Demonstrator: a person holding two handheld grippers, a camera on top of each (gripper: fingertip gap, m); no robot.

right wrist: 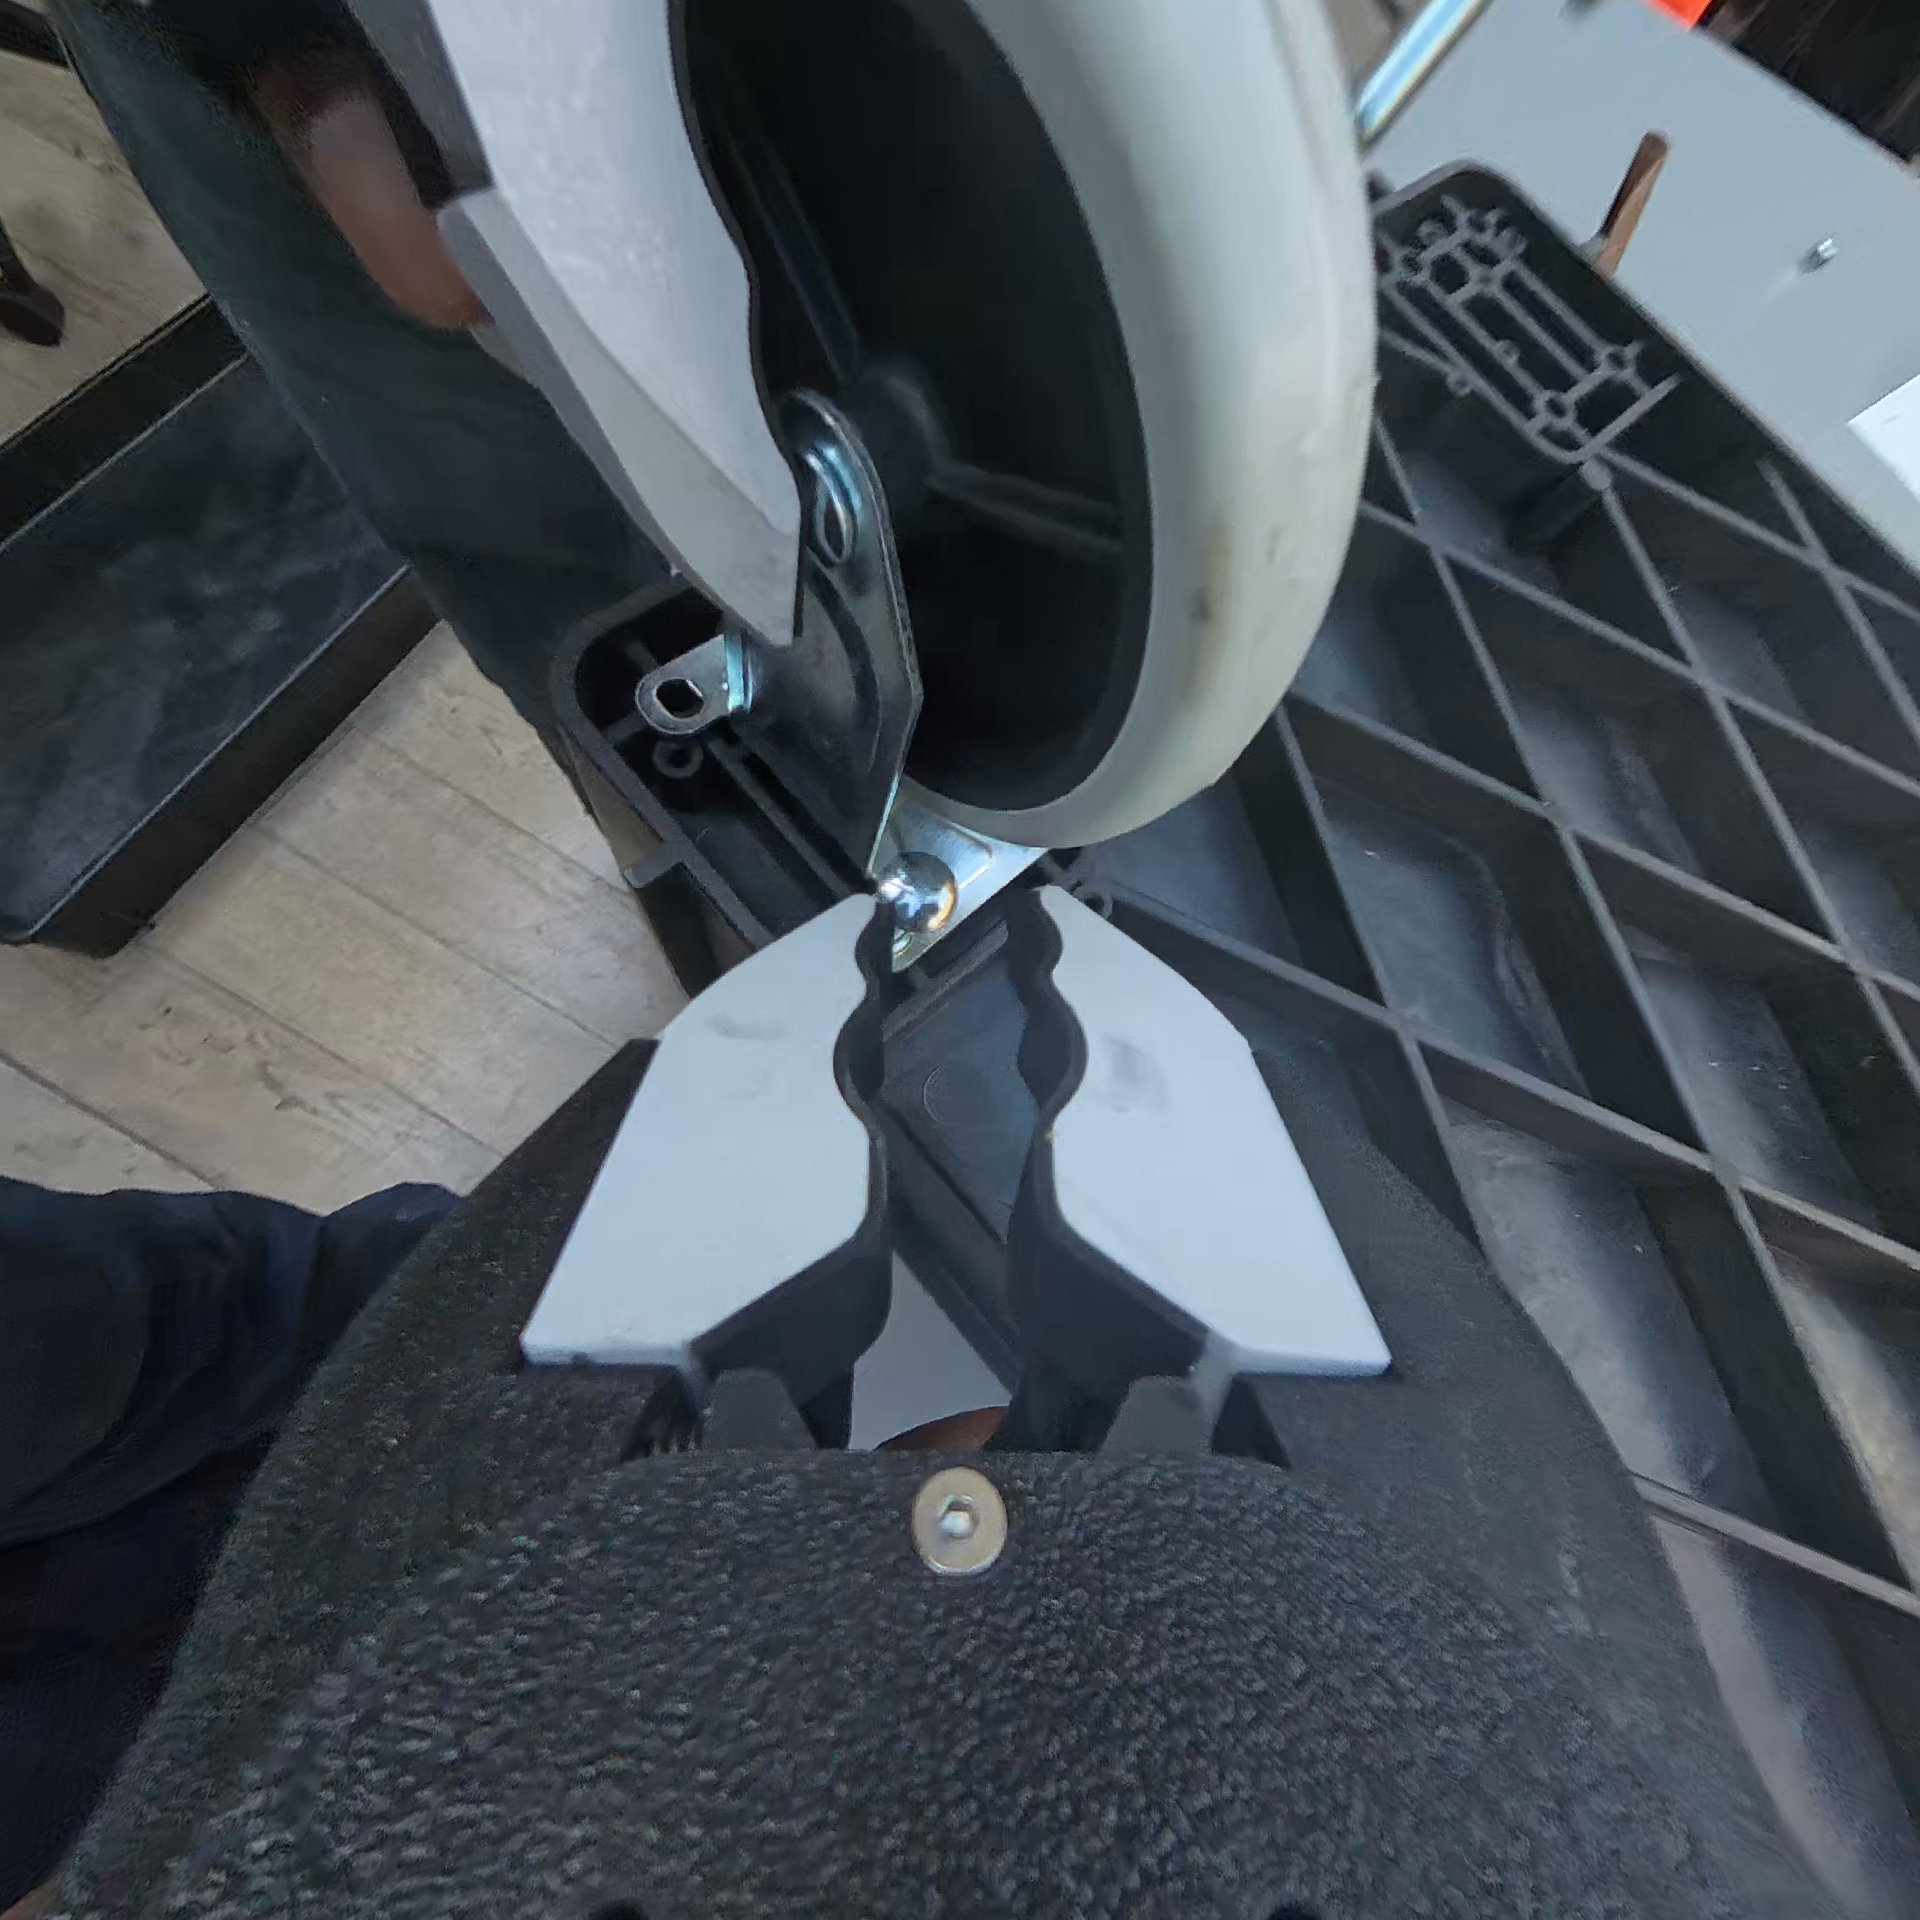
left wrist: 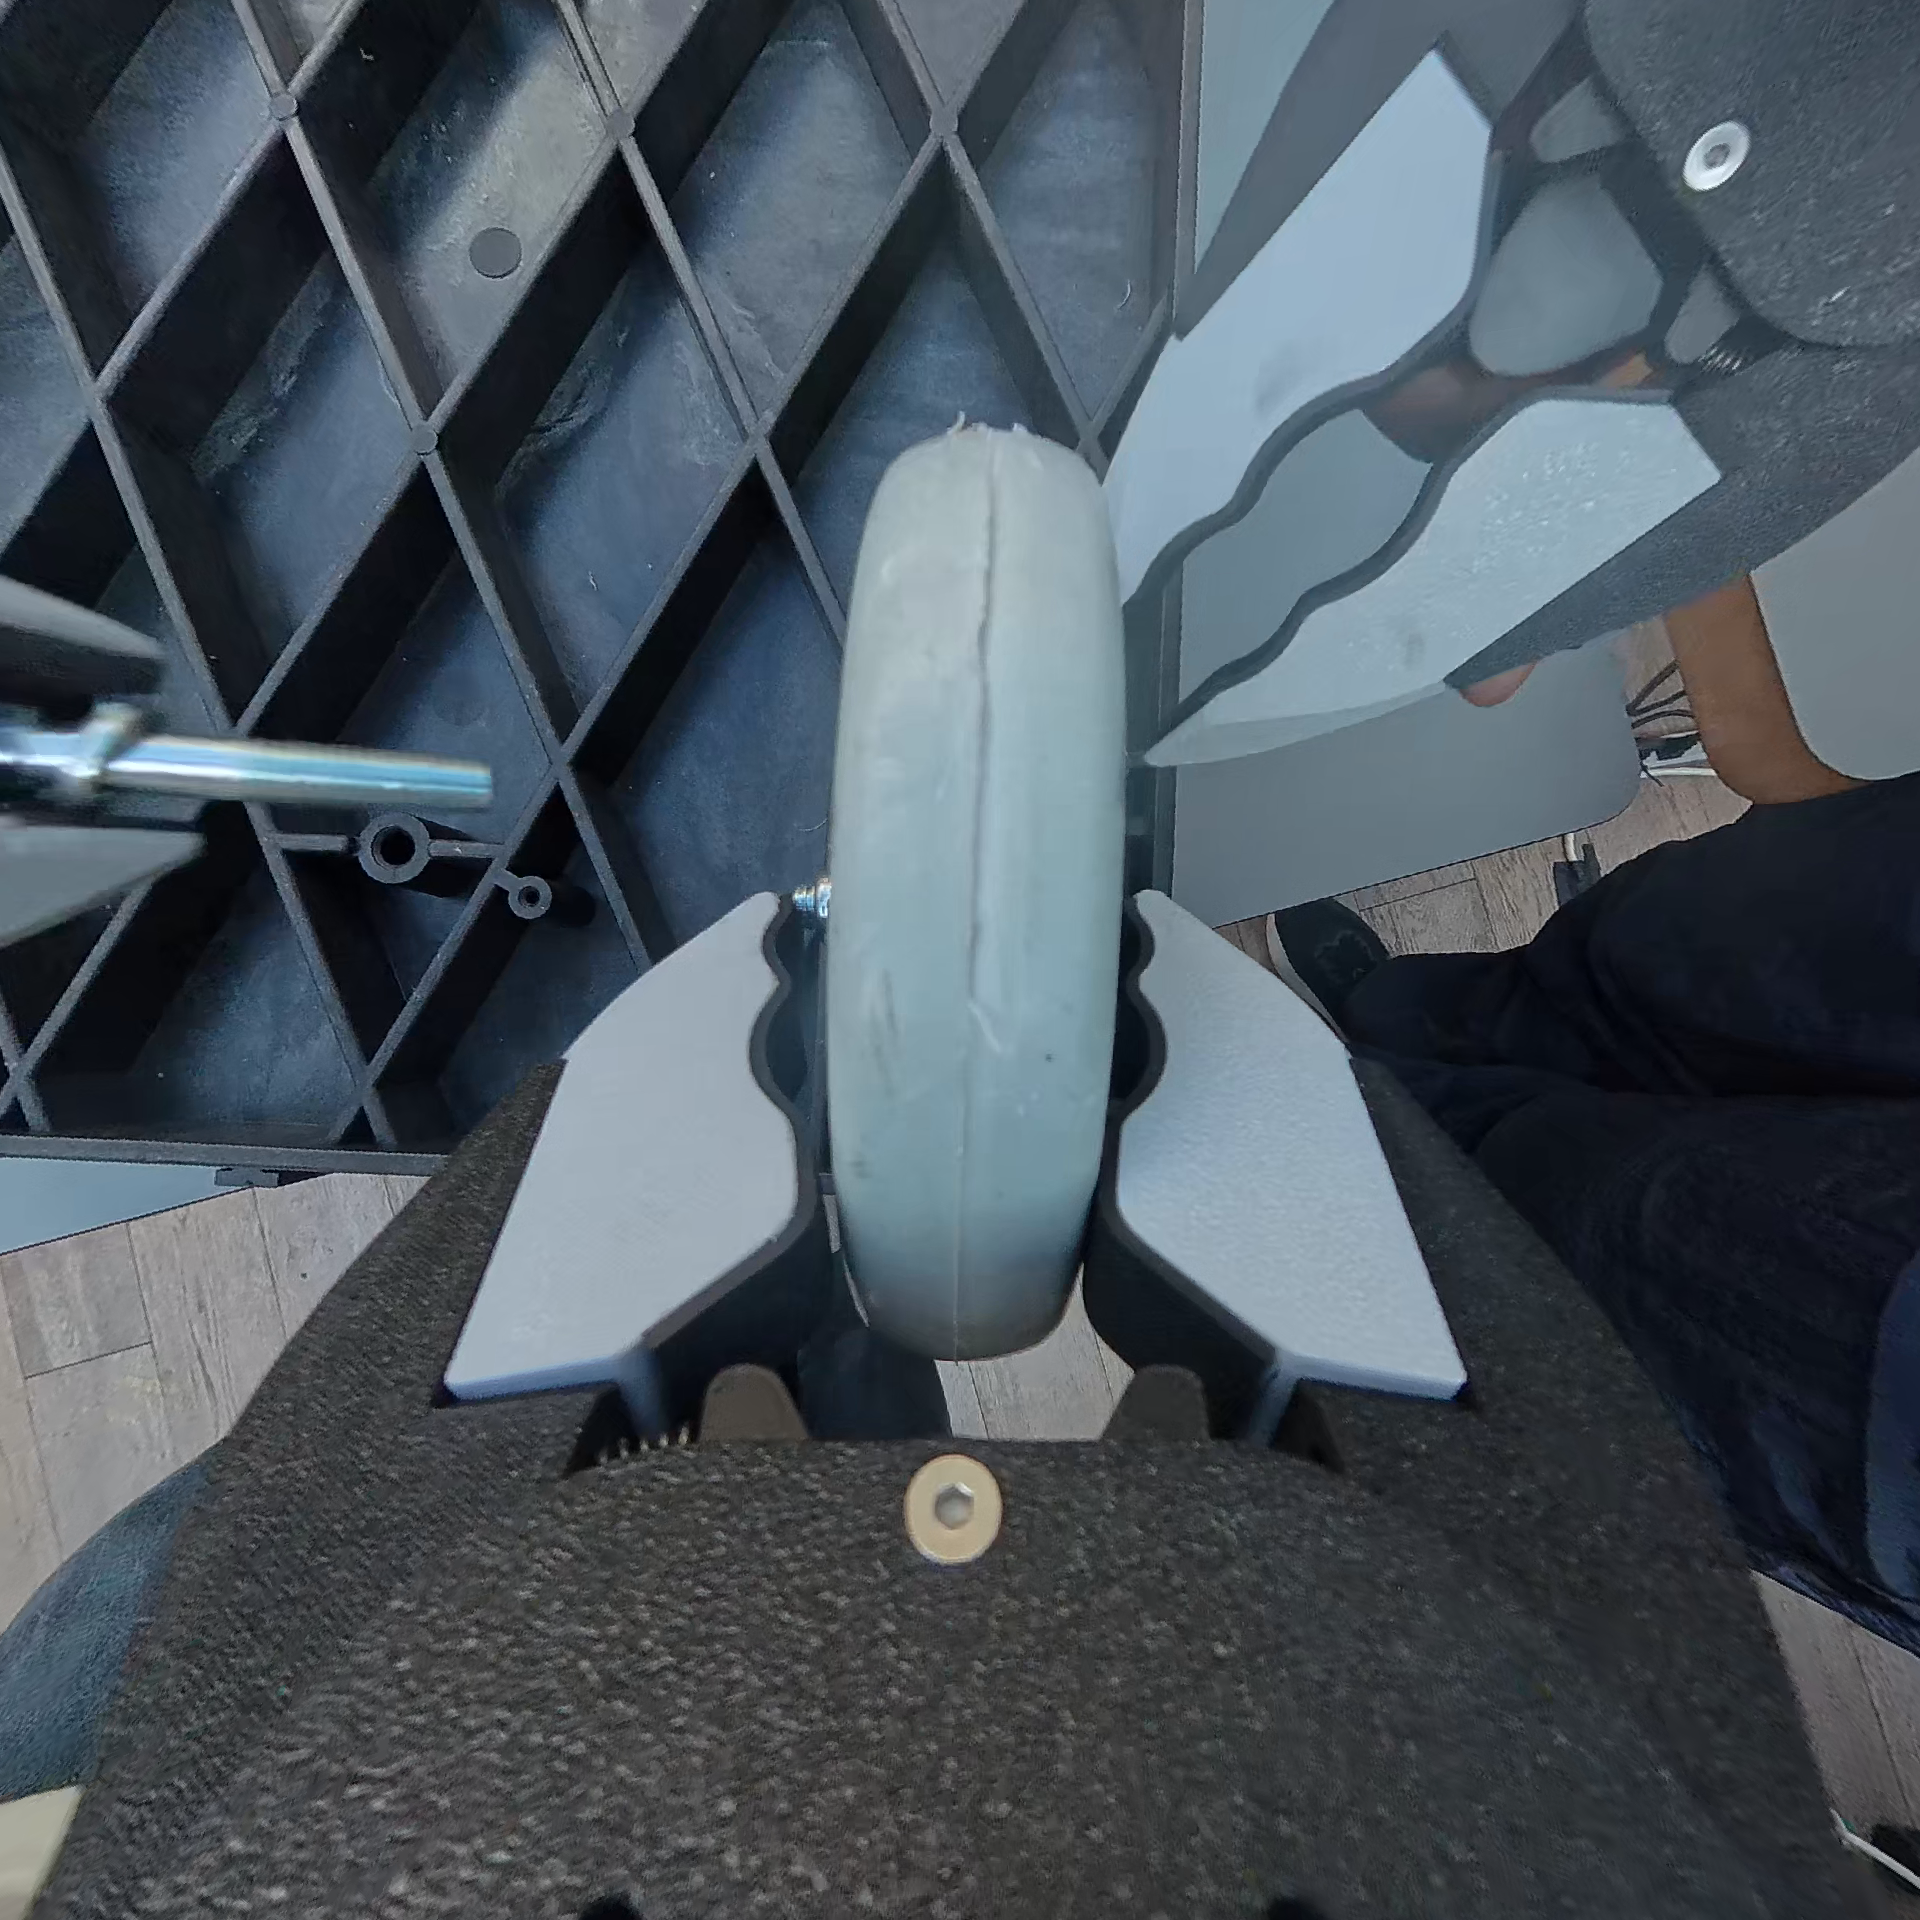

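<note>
My left gripper (left wrist: 956, 914) is shut on a grey caster wheel (left wrist: 977, 883), one finger on each side face. The wheel stands on the ribbed underside of a black plastic platform (left wrist: 416, 416). In the right wrist view the wheel (right wrist: 1247, 468) sits in a metal fork (right wrist: 862, 582), with a finger of the left gripper (right wrist: 623, 364) beside it. My right gripper (right wrist: 956, 914) is closed on the platform's rim (right wrist: 956, 1143), its tips at the caster's mounting plate and a round-headed bolt (right wrist: 916, 891). It also shows in the left wrist view (left wrist: 1132, 665), just right of the wheel.
A shiny metal rod (left wrist: 291, 774) reaches in from the left over the platform. A person's leg in dark trousers (left wrist: 1662, 1143) and a black shoe (left wrist: 1320, 945) are at the right. Wood floor (right wrist: 364, 935) lies below, with a black tray (right wrist: 156, 644) on it. About 6 cm separates my left fingertips from my right.
</note>
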